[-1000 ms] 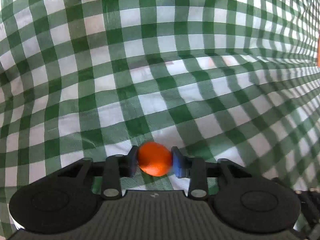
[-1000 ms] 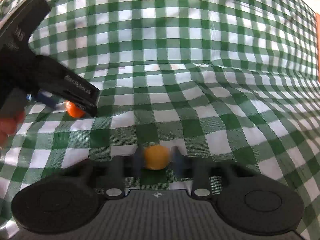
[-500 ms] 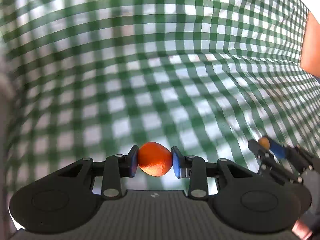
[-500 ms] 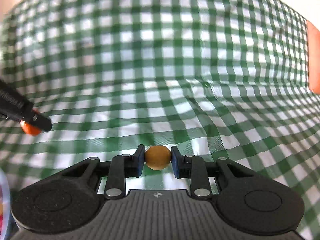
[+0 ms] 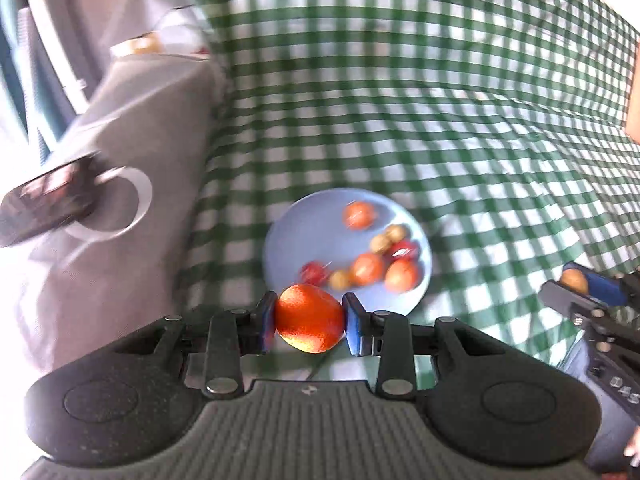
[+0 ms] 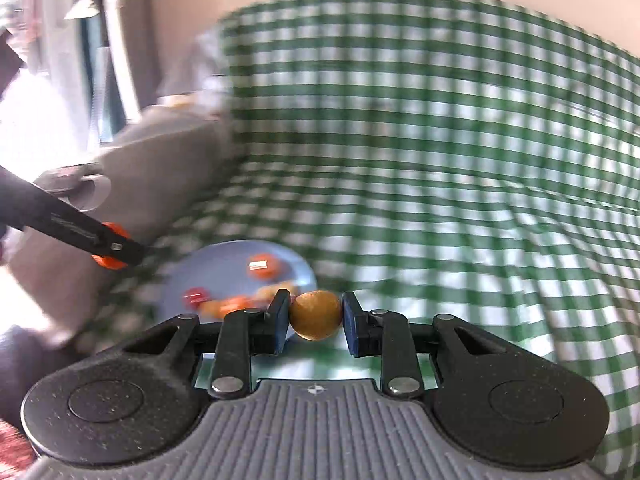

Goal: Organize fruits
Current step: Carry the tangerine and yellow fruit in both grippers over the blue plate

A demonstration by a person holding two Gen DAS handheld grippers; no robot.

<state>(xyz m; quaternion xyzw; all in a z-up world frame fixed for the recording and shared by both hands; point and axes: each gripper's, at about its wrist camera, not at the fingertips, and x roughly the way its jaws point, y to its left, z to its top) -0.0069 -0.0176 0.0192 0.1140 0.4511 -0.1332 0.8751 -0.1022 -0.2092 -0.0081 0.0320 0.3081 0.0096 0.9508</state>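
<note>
Left gripper [image 5: 310, 323] is clamped on an orange [image 5: 310, 322], right gripper [image 6: 316, 316] on a yellow fruit [image 6: 316, 315]; each is best lowered onto bare plate [image 5: 304, 232] ahead before release.

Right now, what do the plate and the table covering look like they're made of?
Plate: smooth, pale blue, evenly coloured with a soft sheen; probably plastic or glazed ceramic, blur leaves it open. Table covering: green-and-white checked fabric, matte, lying in folds and ripples, so likely woven cloth rather than stiff vinyl.
</note>
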